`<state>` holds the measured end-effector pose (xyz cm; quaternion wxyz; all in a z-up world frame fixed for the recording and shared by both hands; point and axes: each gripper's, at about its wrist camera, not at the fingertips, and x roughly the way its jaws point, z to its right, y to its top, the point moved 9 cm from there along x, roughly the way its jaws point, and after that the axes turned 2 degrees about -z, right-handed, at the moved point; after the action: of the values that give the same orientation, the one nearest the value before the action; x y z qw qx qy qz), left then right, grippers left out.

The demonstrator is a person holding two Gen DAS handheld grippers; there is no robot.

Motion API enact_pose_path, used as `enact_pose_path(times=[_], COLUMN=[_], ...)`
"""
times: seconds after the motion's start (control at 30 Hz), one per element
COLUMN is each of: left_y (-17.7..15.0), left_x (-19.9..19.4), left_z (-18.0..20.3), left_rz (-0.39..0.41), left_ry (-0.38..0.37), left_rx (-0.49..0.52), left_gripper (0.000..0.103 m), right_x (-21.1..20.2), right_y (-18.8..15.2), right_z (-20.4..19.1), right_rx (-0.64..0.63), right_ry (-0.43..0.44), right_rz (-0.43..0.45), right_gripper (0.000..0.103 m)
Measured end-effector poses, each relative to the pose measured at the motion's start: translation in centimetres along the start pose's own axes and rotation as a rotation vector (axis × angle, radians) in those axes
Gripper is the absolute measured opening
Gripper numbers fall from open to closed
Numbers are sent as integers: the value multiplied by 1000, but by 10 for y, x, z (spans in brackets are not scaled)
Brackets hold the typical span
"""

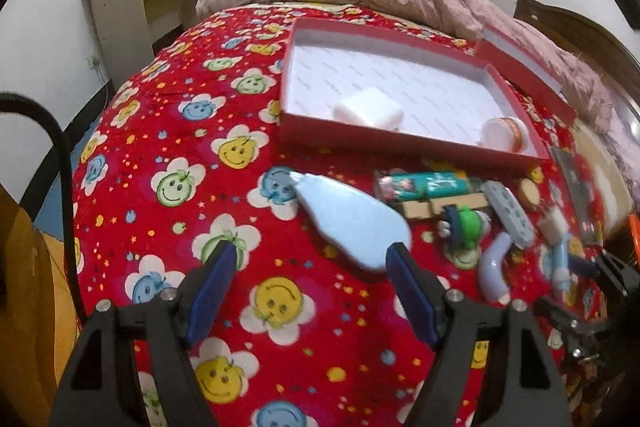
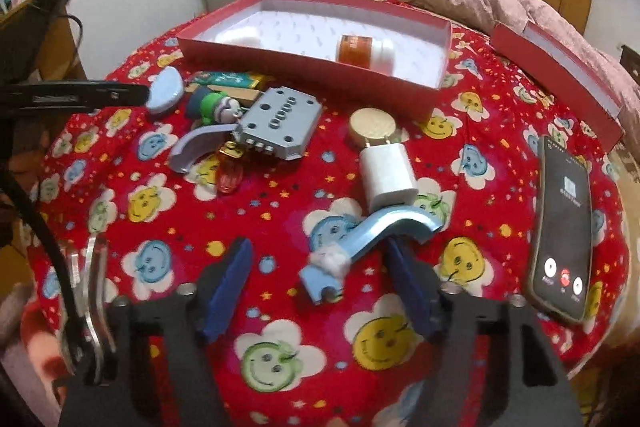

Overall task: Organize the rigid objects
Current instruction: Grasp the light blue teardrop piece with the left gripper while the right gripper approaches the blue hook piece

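With some items already lying in the red box (image 1: 404, 141) on the bed, a pale-blue flat piece (image 1: 352, 223) is being approached by the open, empty left hand-held gripper (image 1: 314, 255), while a blue curved bracket (image 2: 372, 239) is being straddled, ungripped, by the right hand-held gripper (image 2: 320, 251).

Hand-held gripper (image 2: 320, 259): I see my jaws apart around a blue hook (image 2: 376, 235).
Charger (image 2: 387, 175): touching the hook.
Phone (image 2: 562, 227): right, screen lit.

Both wrist cameras are looking steeply down along their tongs, close above the bed (image 1: 168, 131), sharing the red box (image 1: 404, 143) (image 2: 304, 61).
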<state>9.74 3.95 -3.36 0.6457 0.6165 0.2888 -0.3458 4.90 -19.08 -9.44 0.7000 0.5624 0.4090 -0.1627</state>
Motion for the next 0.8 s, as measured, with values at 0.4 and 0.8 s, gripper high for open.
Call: enact_pose_path(times=[0.4,0.8], left_y=[4,-8], left_x=[12,13], left_z=[26,3], left_rz=[-14,2], left_ry=[-91,64], left_rx=[-51,7], left_gripper=[81,78], right_x=[-7,-8], right_y=[-4,-5], right_z=[-4,-3], right_rx=[84,100], right_ry=[20,34], right_rz=[29,41], right_gripper=[56,56])
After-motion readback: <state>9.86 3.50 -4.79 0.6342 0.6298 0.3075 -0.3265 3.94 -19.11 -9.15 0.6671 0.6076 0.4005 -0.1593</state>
